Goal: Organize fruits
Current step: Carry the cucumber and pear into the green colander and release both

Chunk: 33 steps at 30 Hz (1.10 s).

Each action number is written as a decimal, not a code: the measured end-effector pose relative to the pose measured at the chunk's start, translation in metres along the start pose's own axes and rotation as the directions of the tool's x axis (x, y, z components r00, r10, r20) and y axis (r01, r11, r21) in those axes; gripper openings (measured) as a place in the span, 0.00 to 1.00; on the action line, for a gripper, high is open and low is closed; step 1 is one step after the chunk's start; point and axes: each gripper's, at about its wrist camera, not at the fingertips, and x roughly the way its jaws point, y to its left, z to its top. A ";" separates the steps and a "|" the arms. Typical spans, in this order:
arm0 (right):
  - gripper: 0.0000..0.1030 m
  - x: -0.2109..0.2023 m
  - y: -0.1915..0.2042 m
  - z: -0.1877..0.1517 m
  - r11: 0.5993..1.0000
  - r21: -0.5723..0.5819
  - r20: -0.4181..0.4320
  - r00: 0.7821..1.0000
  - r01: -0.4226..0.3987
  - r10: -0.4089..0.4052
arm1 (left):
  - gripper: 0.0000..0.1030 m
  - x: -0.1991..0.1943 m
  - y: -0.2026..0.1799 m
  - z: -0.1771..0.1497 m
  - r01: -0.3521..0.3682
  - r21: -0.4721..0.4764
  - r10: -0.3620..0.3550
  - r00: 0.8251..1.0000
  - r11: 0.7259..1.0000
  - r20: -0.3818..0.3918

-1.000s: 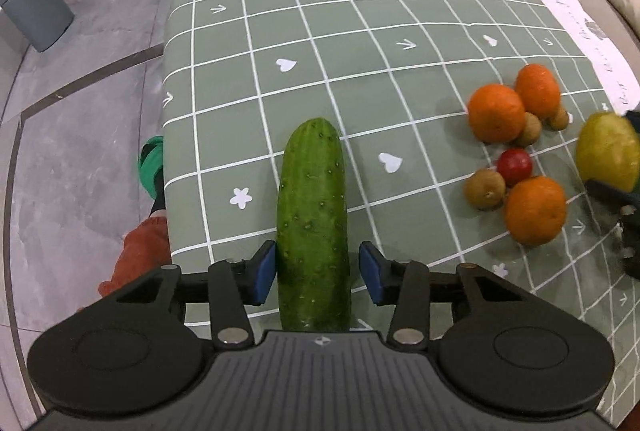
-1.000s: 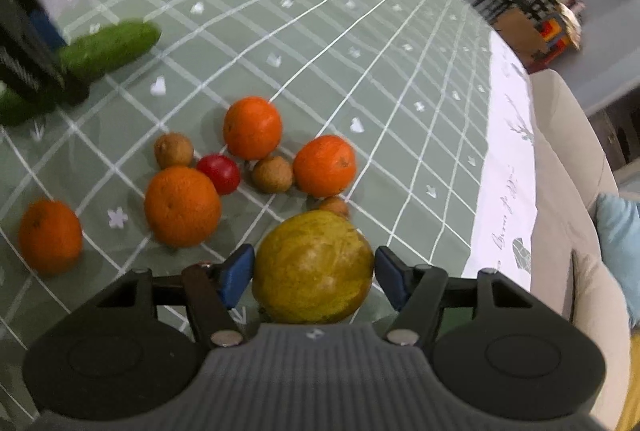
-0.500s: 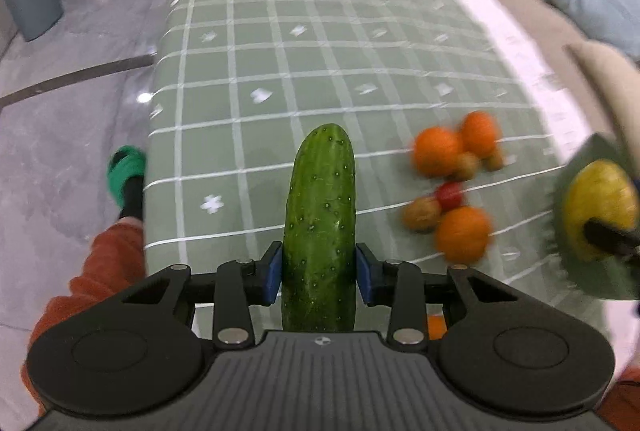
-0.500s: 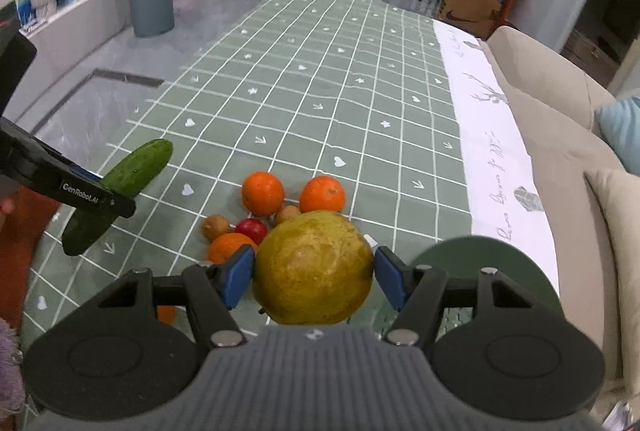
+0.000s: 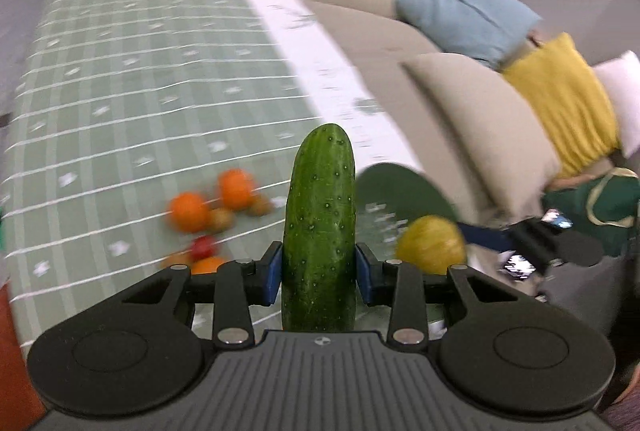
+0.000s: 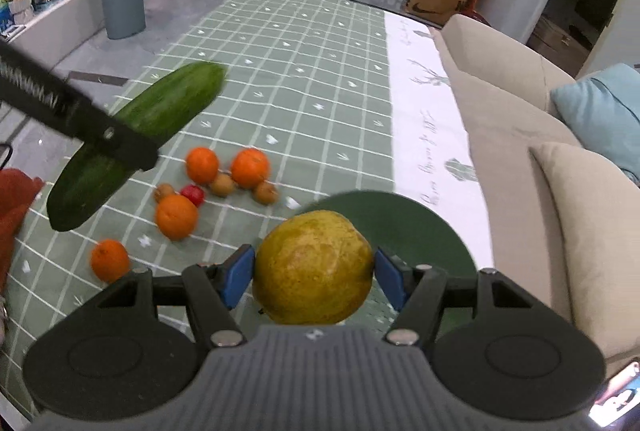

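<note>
Lifted: bumpy cucumber [image 5: 320,223], round yellow-green fruit [image 6: 314,269], both gripped.

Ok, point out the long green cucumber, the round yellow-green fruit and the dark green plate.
Long green cucumber [image 5: 320,215], left wrist view, mid-body.
Round yellow-green fruit [image 6: 314,269], right wrist view, centre.
Dark green plate [image 6: 404,223], right wrist view, bare surface.

The oranges [image 6: 203,165] and small fruits clustered on the mat [image 6: 304,79] near its sofa-side edge. The plate [image 6: 404,227] lay right of them, beside the sofa [image 6: 520,135].
</note>
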 end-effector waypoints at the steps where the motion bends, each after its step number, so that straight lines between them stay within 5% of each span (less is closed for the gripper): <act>1: 0.61 0.000 -0.005 -0.002 1.000 -0.001 -0.005 1.000 0.002 -0.002 | 0.40 0.003 -0.005 0.002 0.016 0.005 -0.016 1.000 1.000 0.001; 11: 0.61 0.019 -0.048 -0.017 1.000 0.015 -0.066 0.998 -0.007 0.008 | 0.40 0.065 -0.056 0.023 0.081 0.033 -0.080 0.996 0.996 -0.036; 25: 0.61 0.077 -0.049 -0.027 0.988 -0.081 -0.164 0.980 -0.130 0.115 | 0.40 0.135 -0.049 0.020 0.038 0.032 -0.032 0.986 0.999 -0.166; 33: 0.61 0.100 -0.052 -0.032 0.983 -0.100 -0.220 0.967 -0.156 0.131 | 0.40 0.159 -0.050 0.012 -0.041 0.103 0.063 0.973 0.994 -0.221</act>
